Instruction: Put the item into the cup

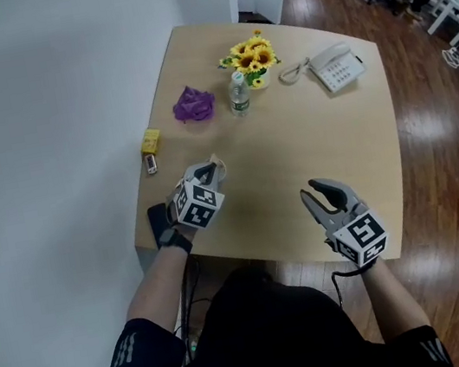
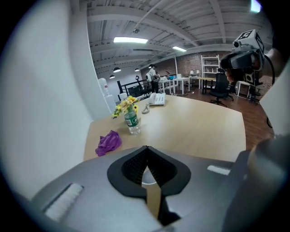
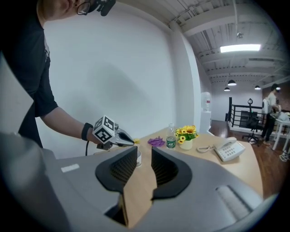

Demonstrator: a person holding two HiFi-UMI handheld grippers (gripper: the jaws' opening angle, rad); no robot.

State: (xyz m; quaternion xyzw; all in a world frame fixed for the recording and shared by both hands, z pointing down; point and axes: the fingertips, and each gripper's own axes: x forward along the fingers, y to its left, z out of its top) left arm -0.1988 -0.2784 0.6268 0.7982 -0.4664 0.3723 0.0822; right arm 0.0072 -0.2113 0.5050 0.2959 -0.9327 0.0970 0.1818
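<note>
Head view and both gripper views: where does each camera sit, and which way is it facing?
Head view: on the person's head, looking steeply down at the table; both forearms, left gripper and right gripper show.
Left gripper view: on the left gripper, facing along its shut jaws up the table toward the bottle; a marker cube shows upper right.
Right gripper view: on the right gripper, facing across the table through open jaws; left gripper, forearm and torso show.
Both gripper views share the bottle, sunflowers and telephone.

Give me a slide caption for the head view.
Two handheld grippers over a wooden table: left gripper shut, right gripper open, sunflowers and telephone at the far edge.
</note>
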